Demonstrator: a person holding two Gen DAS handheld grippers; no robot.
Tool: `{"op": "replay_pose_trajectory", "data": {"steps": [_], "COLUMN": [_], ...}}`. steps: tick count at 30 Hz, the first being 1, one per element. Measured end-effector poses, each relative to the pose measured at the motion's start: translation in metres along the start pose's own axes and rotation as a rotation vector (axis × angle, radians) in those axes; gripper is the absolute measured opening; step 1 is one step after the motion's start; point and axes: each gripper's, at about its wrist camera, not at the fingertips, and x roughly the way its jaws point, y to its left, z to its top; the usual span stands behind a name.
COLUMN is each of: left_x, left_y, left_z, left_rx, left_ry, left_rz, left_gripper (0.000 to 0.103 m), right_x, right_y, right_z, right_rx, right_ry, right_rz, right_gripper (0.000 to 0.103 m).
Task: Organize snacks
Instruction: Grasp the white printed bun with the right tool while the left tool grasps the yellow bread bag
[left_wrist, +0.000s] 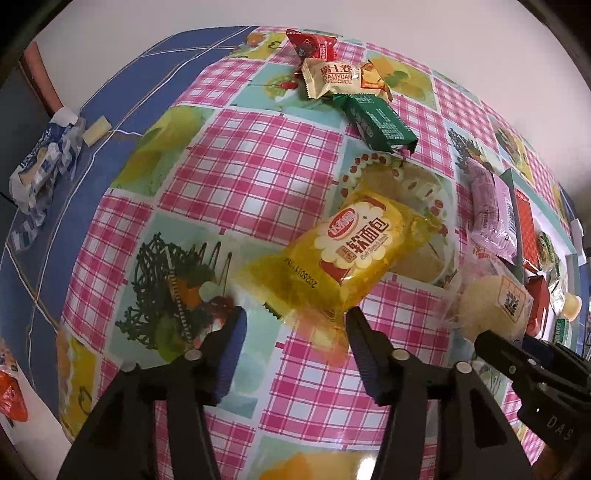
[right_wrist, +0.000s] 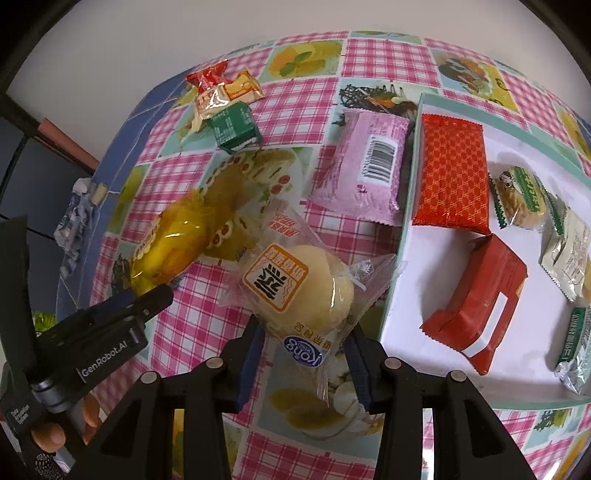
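A yellow soft-bread pack (left_wrist: 351, 251) lies on the checked tablecloth (left_wrist: 229, 177). Its crimped near end sits between the fingers of my left gripper (left_wrist: 295, 321), which stand apart and do not press on it. My right gripper (right_wrist: 304, 334) is shut on a clear pack with a pale bun (right_wrist: 295, 288), held just left of the white tray (right_wrist: 402, 236). The left gripper (right_wrist: 155, 299) shows in the right wrist view beside the yellow pack (right_wrist: 173, 243). In the left wrist view the right gripper (left_wrist: 491, 343) holds the bun pack (left_wrist: 491, 306) at the right edge.
The tray holds two red packs (right_wrist: 450, 173), a cookie pack (right_wrist: 521, 199) and pale sachets. A pink pack (right_wrist: 365, 166) leans on the tray's left wall. Red, beige and green snacks (left_wrist: 340, 77) are piled at the far side. A crumpled blue-white wrapper (left_wrist: 44, 162) lies on the blue cloth.
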Motion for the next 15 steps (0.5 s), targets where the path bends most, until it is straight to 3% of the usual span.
{"op": "replay_pose_trajectory", "data": {"steps": [6,8,15], "left_x": [-0.002,-0.004,-0.011], "left_y": [0.004,0.004,0.0], "left_z": [-0.005,-0.006,-0.008], "left_rx": [0.012,0.018,0.046], "left_ry": [0.001,-0.001,0.002], "left_rz": [-0.02,-0.026,-0.037], "left_gripper": [0.066,0.067,0.069], "right_x": [0.0,-0.002,-0.009], "right_y": [0.008,0.01,0.008], "right_z": [-0.002,-0.002,-0.004], "right_rx": [-0.023,-0.027,-0.039], "right_ry": [0.017,0.01,0.005], "right_rz": [0.036,0.042,0.026], "right_gripper": [0.054,0.06,0.066]}}
